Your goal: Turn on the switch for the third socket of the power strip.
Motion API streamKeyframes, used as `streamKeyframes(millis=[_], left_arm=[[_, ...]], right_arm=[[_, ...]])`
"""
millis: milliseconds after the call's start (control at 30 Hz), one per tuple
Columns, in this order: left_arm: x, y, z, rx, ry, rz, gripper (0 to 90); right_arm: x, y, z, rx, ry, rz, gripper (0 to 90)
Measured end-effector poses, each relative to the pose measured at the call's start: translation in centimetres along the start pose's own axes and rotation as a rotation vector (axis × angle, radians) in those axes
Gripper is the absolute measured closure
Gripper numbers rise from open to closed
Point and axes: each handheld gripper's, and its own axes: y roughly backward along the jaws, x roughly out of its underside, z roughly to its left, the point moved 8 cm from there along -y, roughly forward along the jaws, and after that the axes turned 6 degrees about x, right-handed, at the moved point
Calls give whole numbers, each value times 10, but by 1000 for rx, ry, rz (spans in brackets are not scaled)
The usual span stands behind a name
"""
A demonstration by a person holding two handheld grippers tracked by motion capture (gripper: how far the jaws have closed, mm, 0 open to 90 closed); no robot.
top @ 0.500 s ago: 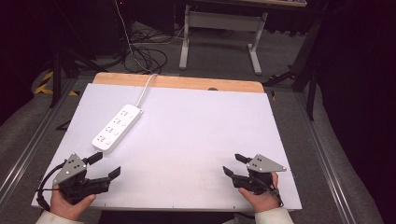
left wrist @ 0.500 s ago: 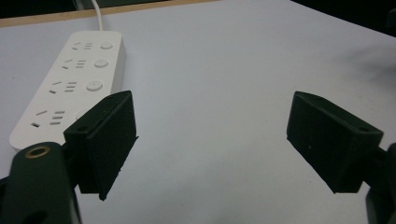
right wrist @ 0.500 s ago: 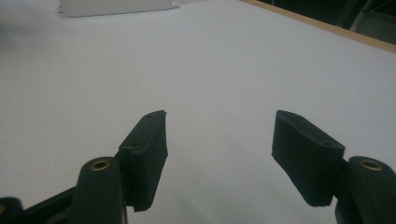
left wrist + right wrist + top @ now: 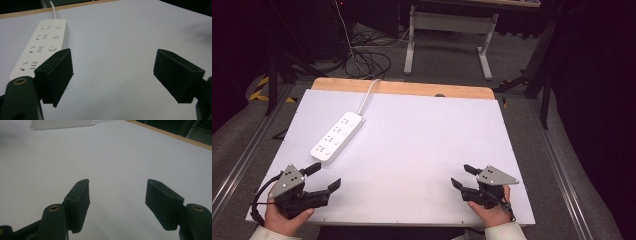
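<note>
Left claw (image 4: 323, 176) released | right claw (image 4: 463, 176) released | power strip (image 4: 337, 136) ahead-left, near table (image 4: 422, 145) edge

A white power strip (image 4: 40, 45) is seen at the upper left of the frame, lying on the pale surface (image 4: 120, 50). The left tool (image 4: 112, 75) is held wide apart at the bottom, with nothing between its jaws.
</note>
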Motion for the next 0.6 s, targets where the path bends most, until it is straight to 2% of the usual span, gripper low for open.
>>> streamKeyframes(millis=[200, 600], left_arm=[[-1, 2, 0, 3, 12, 0, 162], [-6, 4, 1, -8, 3, 11, 165]], right_arm=[[0, 0, 0, 1, -2, 0, 370], [1, -1, 0, 3, 0, 5, 370]])
